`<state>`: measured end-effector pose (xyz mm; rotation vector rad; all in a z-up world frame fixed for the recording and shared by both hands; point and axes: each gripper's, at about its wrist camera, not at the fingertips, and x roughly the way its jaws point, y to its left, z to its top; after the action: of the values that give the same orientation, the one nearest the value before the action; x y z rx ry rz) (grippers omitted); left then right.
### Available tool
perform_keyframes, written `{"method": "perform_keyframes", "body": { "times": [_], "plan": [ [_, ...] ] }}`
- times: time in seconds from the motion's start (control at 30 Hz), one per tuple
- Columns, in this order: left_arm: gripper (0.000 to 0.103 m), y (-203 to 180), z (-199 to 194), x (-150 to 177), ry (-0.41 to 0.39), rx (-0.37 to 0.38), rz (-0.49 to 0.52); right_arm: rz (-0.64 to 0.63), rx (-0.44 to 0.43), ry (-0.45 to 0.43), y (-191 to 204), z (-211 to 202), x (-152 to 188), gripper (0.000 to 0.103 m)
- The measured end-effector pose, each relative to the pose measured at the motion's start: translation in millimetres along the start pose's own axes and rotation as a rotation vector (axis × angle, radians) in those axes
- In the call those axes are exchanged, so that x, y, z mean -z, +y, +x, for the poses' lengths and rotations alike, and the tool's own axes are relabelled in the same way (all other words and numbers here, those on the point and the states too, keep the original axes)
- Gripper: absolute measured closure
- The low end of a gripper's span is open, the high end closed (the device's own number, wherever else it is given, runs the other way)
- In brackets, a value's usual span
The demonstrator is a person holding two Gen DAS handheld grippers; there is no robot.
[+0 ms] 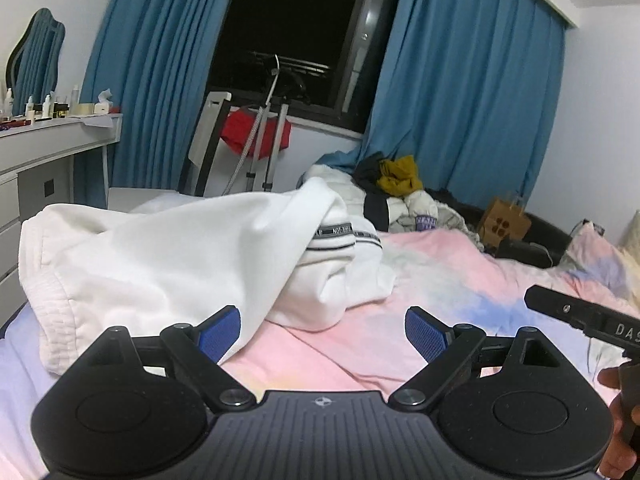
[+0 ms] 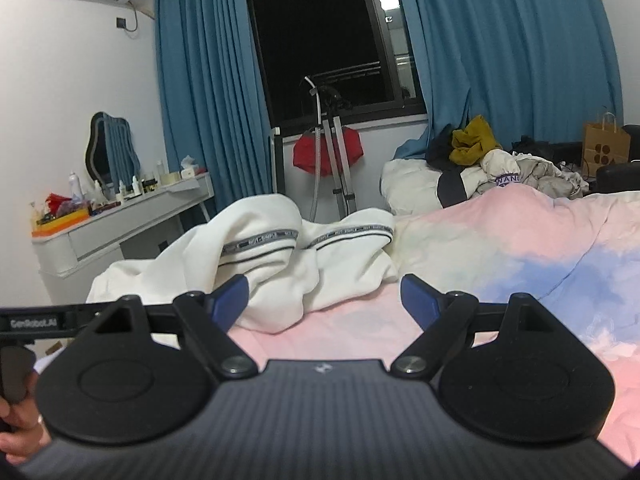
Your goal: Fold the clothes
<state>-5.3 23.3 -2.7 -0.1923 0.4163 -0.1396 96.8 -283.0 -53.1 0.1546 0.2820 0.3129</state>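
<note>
Left tool (image 1: 323,330): pads spread, empty. Right tool (image 2: 325,300): pads spread, empty. White garment (image 1: 168,252) lies bunched on bed (image 1: 420,280), ahead-left of both tools. Recommended: approach low, pinch single fabric layer at hem corners, lift apart, flatten before folding.

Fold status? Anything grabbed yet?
Done: nothing; the white garment lies crumpled on the bed. In hand: nothing; left gripper and right gripper are both open and empty, facing it. Left: grasp, flatten, fold, and then the clothes pile beyond.
</note>
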Motion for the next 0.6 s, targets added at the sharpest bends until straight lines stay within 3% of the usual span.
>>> {"method": "perform_keyframes", "body": {
  "times": [0.23,0.6],
  "plan": [
    [0.012,13,-1,-6,0.024,0.009,0.008,0.035,0.034,0.042,-2,4,9,0.019],
    [0.012,13,-7,-10,0.011,-0.003,0.021,0.029,0.045,0.018,1,-8,8,0.019]
  ]
}}
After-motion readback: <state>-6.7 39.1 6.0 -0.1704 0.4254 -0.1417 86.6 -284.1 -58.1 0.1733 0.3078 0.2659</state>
